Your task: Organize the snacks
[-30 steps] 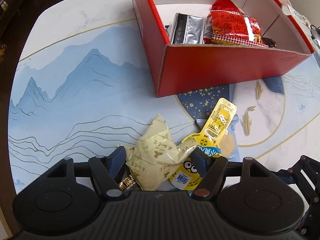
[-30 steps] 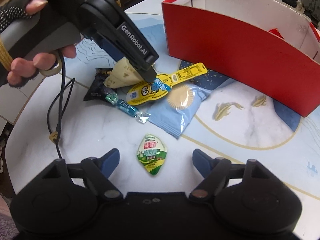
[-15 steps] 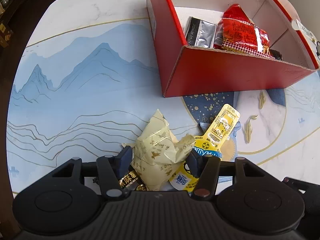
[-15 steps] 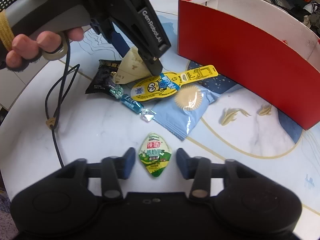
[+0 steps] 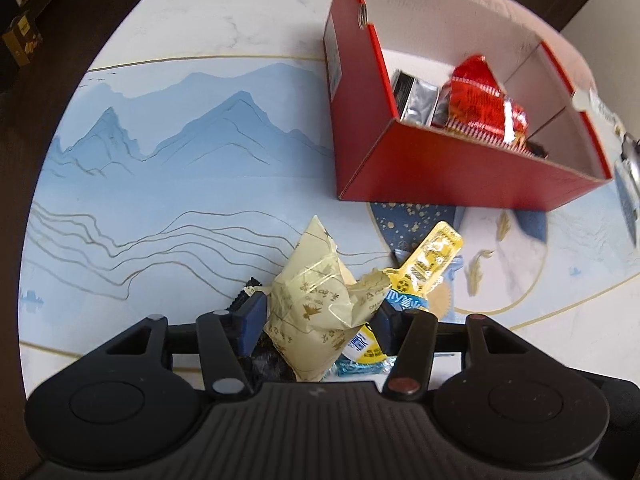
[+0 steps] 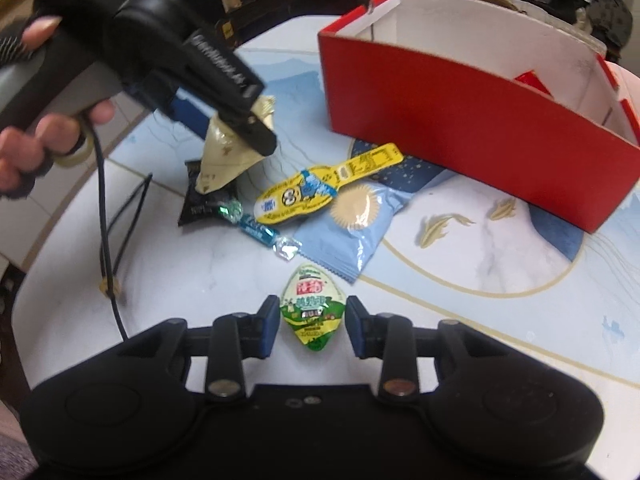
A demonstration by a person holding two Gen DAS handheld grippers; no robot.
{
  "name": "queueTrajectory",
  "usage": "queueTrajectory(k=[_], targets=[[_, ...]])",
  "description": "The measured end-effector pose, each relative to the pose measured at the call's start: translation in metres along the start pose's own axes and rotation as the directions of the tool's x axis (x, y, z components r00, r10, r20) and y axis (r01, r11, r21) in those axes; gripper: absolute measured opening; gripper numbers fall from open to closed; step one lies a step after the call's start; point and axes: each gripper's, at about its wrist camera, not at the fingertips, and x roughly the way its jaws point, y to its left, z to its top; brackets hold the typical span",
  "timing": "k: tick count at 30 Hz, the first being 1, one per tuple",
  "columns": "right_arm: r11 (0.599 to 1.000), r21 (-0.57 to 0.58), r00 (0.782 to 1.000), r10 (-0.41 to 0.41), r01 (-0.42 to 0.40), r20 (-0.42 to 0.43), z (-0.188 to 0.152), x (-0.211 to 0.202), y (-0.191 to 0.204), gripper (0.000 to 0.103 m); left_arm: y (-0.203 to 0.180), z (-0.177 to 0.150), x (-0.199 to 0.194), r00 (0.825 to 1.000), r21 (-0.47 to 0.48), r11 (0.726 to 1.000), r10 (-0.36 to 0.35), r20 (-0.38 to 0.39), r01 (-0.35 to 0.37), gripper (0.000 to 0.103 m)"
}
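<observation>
Your left hand-held gripper [image 5: 320,320] is closing on the cream packet [image 5: 312,300], and both pads already press its sides. In the right wrist view that packet hangs tilted in the upper left of the frame, its lower tip just over the black packet [image 6: 200,204].

The relation that matters is packet to red box [image 5: 452,176]. In the left wrist view the box sits in the upper right of the frame, well apart from the packet, its open top facing up. The packet's long axis runs from lower centre towards the top of the frame, so your carry goes up and to the right.

Your right hand-held gripper [image 6: 313,326] brackets the green packet [image 6: 313,308], which lies flat on the table [image 6: 192,280] at lower centre, point towards you. Its pads stand just beside the packet's edges; I cannot tell whether they touch.
</observation>
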Motion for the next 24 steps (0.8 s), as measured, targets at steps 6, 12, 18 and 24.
queueTrajectory(k=[6,12,18,24], targets=[[0.998,0.054,0.998,0.007,-0.01,0.066,0.004,-0.028,-0.003,0.033,0.005,-0.01,-0.031,0.999,-0.042,0.999,-0.022,0.045,0.024,0.054],[0.995,0.096,0.99,-0.009,-0.005,0.142,0.013,-0.063,-0.012,0.034,0.002,-0.019,-0.063,0.995,-0.086,0.995,-0.041,0.086,0.048,0.054],[0.992,0.125,0.975,-0.055,0.028,0.214,0.025,-0.095,-0.026,0.034,-0.013,-0.024,-0.094,0.992,-0.11,0.992,-0.043,0.117,0.056,0.054],[0.986,0.151,0.955,-0.11,0.07,0.274,0.041,-0.118,-0.047,0.034,-0.041,-0.019,-0.118,0.987,-0.082,0.992,-0.087,0.136,0.099,0.054]])
